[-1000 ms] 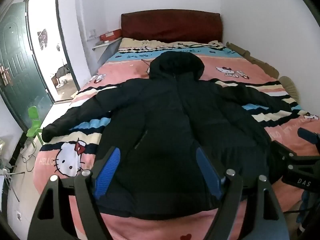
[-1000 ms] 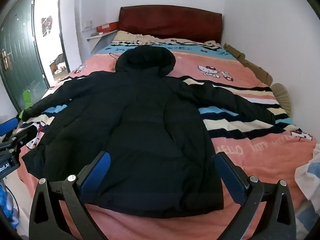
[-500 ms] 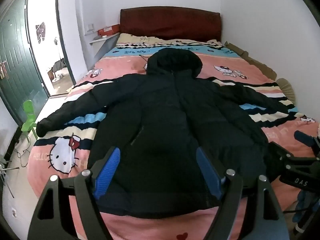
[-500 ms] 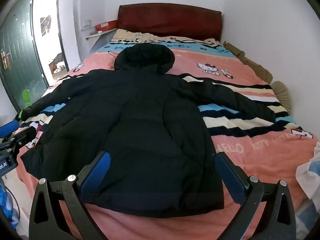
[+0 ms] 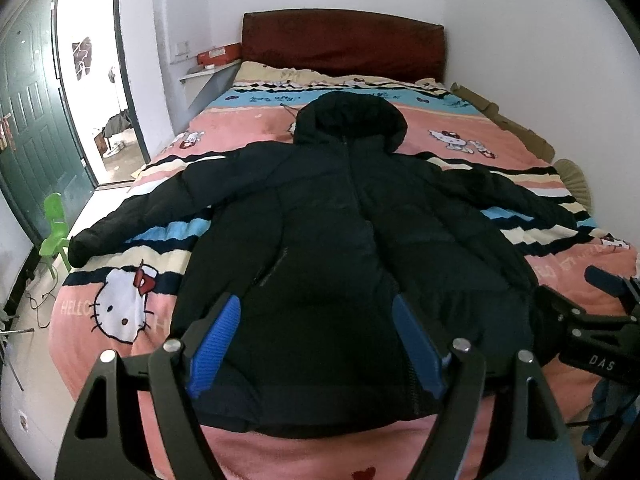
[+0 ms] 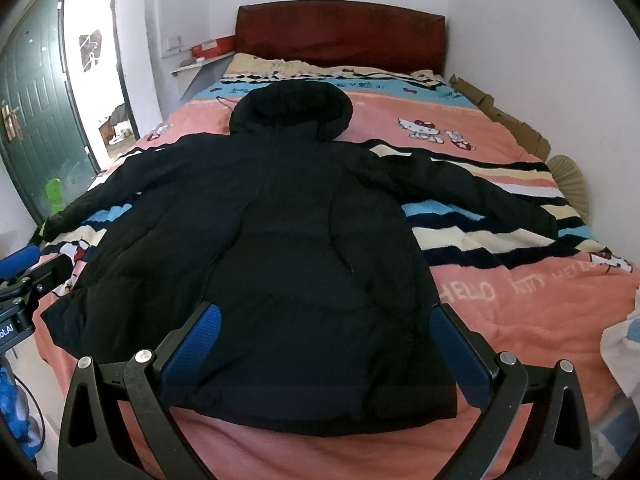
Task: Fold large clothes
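Note:
A large black hooded puffer jacket (image 5: 344, 240) lies flat, front up, on the bed, sleeves spread to both sides and hood toward the headboard. It also shows in the right wrist view (image 6: 280, 232). My left gripper (image 5: 316, 340) is open and empty above the jacket's hem. My right gripper (image 6: 324, 340) is open wide and empty above the hem further right. The right gripper shows at the right edge of the left wrist view (image 5: 592, 332). The left gripper shows at the left edge of the right wrist view (image 6: 20, 280).
The bed has a pink cartoon-cat blanket (image 5: 120, 304) and a dark red headboard (image 5: 344, 44). Walls stand behind and to the right. An open green door (image 5: 32, 120), a small green chair (image 5: 56, 228) and bare floor are on the left. A white cloth (image 6: 624, 352) lies at right.
Both views shift slightly: the jacket sits a little lower and nearer in the frames. Both grippers stay open and empty.

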Action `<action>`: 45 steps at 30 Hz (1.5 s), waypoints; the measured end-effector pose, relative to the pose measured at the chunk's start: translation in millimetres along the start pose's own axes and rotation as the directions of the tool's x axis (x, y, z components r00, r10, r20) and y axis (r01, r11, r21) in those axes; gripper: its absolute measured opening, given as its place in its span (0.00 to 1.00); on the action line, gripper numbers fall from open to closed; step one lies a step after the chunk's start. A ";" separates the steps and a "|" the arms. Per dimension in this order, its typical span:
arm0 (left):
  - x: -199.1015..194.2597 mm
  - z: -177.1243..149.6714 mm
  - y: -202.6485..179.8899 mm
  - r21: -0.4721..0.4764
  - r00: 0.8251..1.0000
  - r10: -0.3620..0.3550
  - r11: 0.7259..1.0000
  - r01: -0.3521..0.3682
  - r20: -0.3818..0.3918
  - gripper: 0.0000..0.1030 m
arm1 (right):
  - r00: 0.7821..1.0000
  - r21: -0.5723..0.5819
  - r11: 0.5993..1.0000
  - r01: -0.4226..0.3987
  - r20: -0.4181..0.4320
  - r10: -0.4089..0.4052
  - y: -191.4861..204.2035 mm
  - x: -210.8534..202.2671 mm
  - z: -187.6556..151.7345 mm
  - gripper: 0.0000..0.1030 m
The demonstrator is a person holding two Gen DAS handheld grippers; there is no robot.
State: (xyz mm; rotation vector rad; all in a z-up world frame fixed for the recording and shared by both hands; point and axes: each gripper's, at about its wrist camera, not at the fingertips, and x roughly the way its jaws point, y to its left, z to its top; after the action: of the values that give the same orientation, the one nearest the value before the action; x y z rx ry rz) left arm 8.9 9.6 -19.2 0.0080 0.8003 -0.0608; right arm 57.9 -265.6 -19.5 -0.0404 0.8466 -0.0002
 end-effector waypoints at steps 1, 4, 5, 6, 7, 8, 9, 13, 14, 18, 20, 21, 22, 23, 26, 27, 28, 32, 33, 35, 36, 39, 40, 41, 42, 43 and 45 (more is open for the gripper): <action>0.3 0.1 0.1 0.001 1.000 0.000 1.000 0.000 -0.001 0.76 | 1.000 0.000 1.000 0.002 -0.002 -0.002 0.1 0.7 0.4 1.00; 0.6 0.5 1.1 0.003 1.000 0.000 1.000 0.000 -0.001 0.76 | 1.000 0.000 1.000 0.007 -0.003 -0.007 0.4 1.9 1.7 1.00; 0.7 0.6 1.9 0.003 1.000 0.000 1.000 0.000 0.000 0.76 | 1.000 0.001 1.000 0.009 -0.004 -0.009 0.2 2.0 2.1 1.00; 1.0 0.6 3.0 0.001 1.000 0.001 1.000 -0.001 -0.001 0.76 | 1.000 0.002 1.000 0.012 -0.003 -0.012 0.4 2.3 2.3 1.00; 1.5 0.6 4.3 -0.002 1.000 0.002 1.000 -0.002 -0.003 0.76 | 1.000 0.003 1.000 0.013 -0.004 -0.013 0.3 2.6 2.4 1.00; 2.3 0.6 5.6 -0.004 1.000 0.003 1.000 -0.003 -0.007 0.76 | 1.000 0.003 1.000 0.015 -0.005 -0.015 0.6 3.2 2.7 1.00; 3.4 0.5 6.9 -0.006 1.000 0.004 1.000 -0.004 -0.011 0.76 | 1.000 0.002 1.000 0.018 -0.007 -0.018 1.5 4.2 3.2 1.00; 16.6 -1.4 5.7 -0.009 1.000 0.000 1.000 0.000 -0.030 0.76 | 1.000 -0.002 1.000 0.023 -0.015 -0.023 2.8 8.5 4.4 1.00; 18.4 -1.4 6.0 -0.008 0.999 -0.002 1.000 0.002 -0.033 0.76 | 0.999 -0.005 1.000 0.025 -0.019 -0.025 3.6 9.8 4.7 1.00; 23.5 -2.1 9.2 -0.012 0.999 -0.003 1.000 0.002 -0.036 0.76 | 0.999 -0.011 0.999 0.036 -0.030 -0.036 5.5 13.8 6.6 1.00; 26.4 -1.5 12.3 -0.021 0.999 -0.006 1.000 0.005 -0.039 0.76 | 0.998 -0.016 0.999 0.041 -0.038 -0.042 6.2 16.5 7.3 1.00; 26.8 -1.4 13.0 -0.026 0.999 -0.007 1.000 0.006 -0.038 0.76 | 0.998 -0.019 0.999 0.043 -0.040 -0.044 6.3 17.5 7.3 1.00; 27.2 -1.5 14.0 -0.032 0.999 -0.009 0.999 0.008 -0.033 0.76 | 0.998 -0.022 0.999 0.046 -0.044 -0.047 6.8 18.6 7.6 1.00; 27.1 -1.6 16.3 -0.040 1.000 -0.013 0.999 0.013 -0.023 0.76 | 0.998 -0.025 0.999 0.048 -0.047 -0.049 7.7 19.9 7.9 1.00; 24.6 -2.8 22.8 -0.078 1.000 -0.015 0.997 0.017 0.026 0.76 | 0.997 -0.037 0.998 0.057 -0.055 -0.059 9.5 23.4 9.2 1.00; 23.7 -3.3 26.6 -0.094 0.999 -0.022 0.995 0.026 0.043 0.76 | 0.997 -0.039 0.998 0.059 -0.056 -0.061 9.7 24.5 9.6 0.99; 23.5 -3.4 30.8 -0.109 0.998 -0.028 0.994 0.034 0.055 0.76 | 0.996 -0.040 0.997 0.061 -0.057 -0.063 10.4 26.0 10.7 1.00; 25.7 0.4 46.2 -0.142 0.998 -0.028 0.989 0.035 0.056 0.76 | 0.996 -0.050 0.997 0.065 -0.063 -0.068 15.3 31.5 16.5 1.00; 27.1 1.6 52.3 -0.148 0.998 -0.019 0.989 0.027 0.054 0.76 | 0.996 -0.052 0.996 0.066 -0.062 -0.069 17.4 32.5 18.3 0.99; 31.1 3.6 64.9 -0.163 0.999 -0.020 0.986 0.028 0.045 0.76 | 0.996 -0.056 0.996 0.065 -0.057 -0.068 22.0 34.6 23.6 1.00; 33.4 4.4 71.8 -0.171 0.999 -0.023 0.985 0.030 0.042 0.76 | 0.996 -0.057 0.996 0.062 -0.055 -0.066 23.9 35.7 26.3 1.00; 39.2 5.5 93.9 -0.188 0.997 -0.055 0.980 0.062 0.045 0.76 | 0.997 -0.065 0.996 0.060 -0.048 -0.063 33.1 38.9 34.9 0.99; 41.3 6.0 101.4 -0.190 0.997 -0.061 0.979 0.068 0.045 0.76 | 0.997 -0.071 0.995 0.062 -0.044 -0.066 36.8 39.8 38.0 0.99; 43.8 6.7 109.1 -0.192 0.997 -0.061 0.979 0.069 0.044 0.76 | 0.997 -0.076 0.995 0.064 -0.041 -0.067 39.6 40.5 40.7 0.99; 46.8 7.6 117.5 -0.196 0.997 -0.062 0.978 0.069 0.039 0.76 | 0.997 -0.081 0.994 0.067 -0.039 -0.070 42.9 41.7 43.6 0.99; 46.2 2.7 121.2 -0.200 0.998 -0.059 0.978 0.065 0.034 0.76 | 0.996 -0.085 0.994 0.072 -0.038 -0.075 46.5 43.8 47.1 0.99; 55.9 3.5 145.4 -0.229 0.998 -0.058 0.971 0.060 0.013 0.76 | 0.996 -0.087 0.994 0.073 -0.038 -0.077 51.7 46.9 52.2 0.99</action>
State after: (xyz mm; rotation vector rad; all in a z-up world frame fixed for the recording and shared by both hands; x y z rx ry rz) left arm 58.6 151.7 -59.1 -0.2354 0.7973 -0.0242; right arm 127.3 -212.9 -22.0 -0.1532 0.8858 -0.0356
